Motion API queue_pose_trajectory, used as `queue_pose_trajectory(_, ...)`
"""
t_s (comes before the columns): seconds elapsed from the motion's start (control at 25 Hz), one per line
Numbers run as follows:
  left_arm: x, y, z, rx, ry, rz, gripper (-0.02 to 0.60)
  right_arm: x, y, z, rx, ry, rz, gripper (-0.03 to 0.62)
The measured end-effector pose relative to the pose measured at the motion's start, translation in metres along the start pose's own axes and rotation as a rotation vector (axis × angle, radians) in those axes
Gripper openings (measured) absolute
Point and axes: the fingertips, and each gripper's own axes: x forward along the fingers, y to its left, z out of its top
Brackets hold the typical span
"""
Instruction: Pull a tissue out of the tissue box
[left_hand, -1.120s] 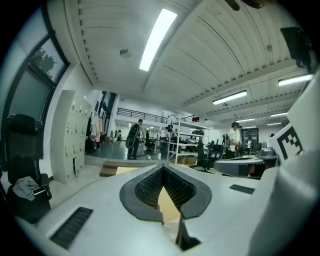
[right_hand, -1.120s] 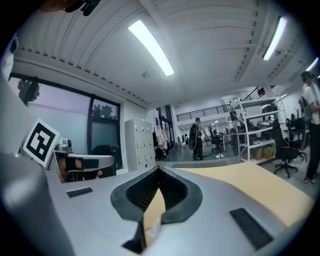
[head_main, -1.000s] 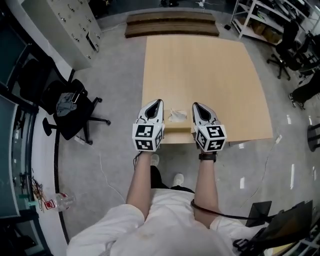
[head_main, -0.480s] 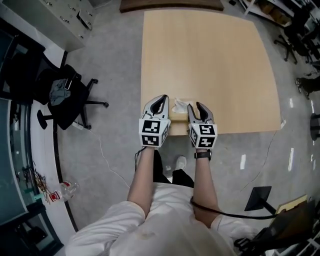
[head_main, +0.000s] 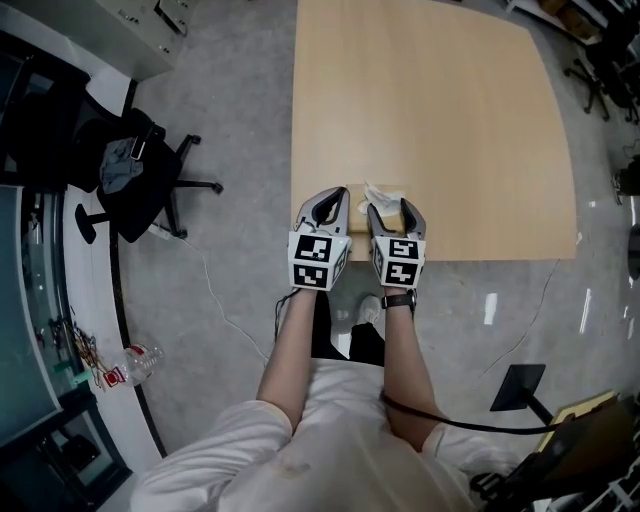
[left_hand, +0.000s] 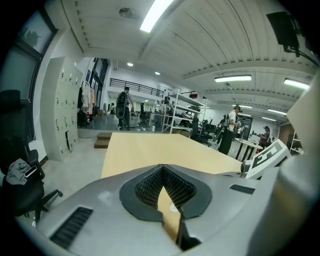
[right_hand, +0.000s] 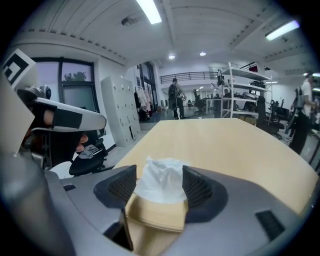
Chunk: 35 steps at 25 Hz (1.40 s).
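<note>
A tan tissue box (head_main: 389, 203) lies at the near edge of the wooden table (head_main: 430, 100), and a white tissue (head_main: 378, 191) sticks up from its top. My right gripper (head_main: 393, 210) is over the box. Its jaws are opening, one on each side of the tissue (right_hand: 160, 177), and the pads stand apart from it. The right gripper view shows the box (right_hand: 155, 215) just below the right gripper (right_hand: 159, 182). My left gripper (head_main: 338, 196) hangs just left of the box. The left gripper (left_hand: 162, 169) has its pads meeting at the tips and holds nothing.
A black office chair (head_main: 130, 185) stands on the grey floor left of the table. A plastic bottle (head_main: 130, 362) lies further down on the floor. A black stand base (head_main: 515, 385) and a cable are at the lower right. Shelves and people stand far across the room.
Both grippers came down and drew together at the box on the table's near edge. The right jaws, shut before, now stand apart round the tissue.
</note>
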Motion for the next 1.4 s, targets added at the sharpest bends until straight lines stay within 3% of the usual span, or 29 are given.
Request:
queue_pose_trajectory(0.24, -0.002, 0.010, 0.003, -0.008, 0.021, 0.007, -0.002, 0.015, 0.002, -0.010, -0.029, 0.089, -0.057, 0.273)
queue_pose_trajectory(0.36, -0.001, 0.018, 0.006, -0.010, 0.020, 0.014, -0.002, 0.019, 0.002, -0.010, -0.049, 0.113, -0.078, 0.074)
queue_pose_trajectory(0.4, 0.000, 0.020, 0.007, -0.009, 0.017, 0.014, -0.002, 0.020, 0.002, -0.008, -0.049, 0.110, -0.080, 0.031)
queue_pose_trajectory(0.48, 0.000, 0.023, 0.014, -0.002, 0.005, 0.008, -0.002, 0.019, 0.003, 0.004, -0.028, 0.080, -0.079, 0.009)
queue_pose_trajectory(0.68, -0.003, 0.026, 0.062, 0.022, -0.071, -0.003, -0.002, 0.004, -0.001, 0.074, 0.040, -0.091, -0.069, 0.008)
queue_pose_trajectory(1.12, -0.043, 0.004, 0.206, 0.120, -0.309, -0.017, -0.002, -0.095, 0.014, 0.258, -0.063, -0.485, -0.016, 0.008)
queue_pose_trajectory(1.4, -0.086, -0.017, 0.269, 0.253, -0.454, 0.038, -0.002, -0.172, 0.020, 0.324, -0.149, -0.662, -0.021, 0.008)
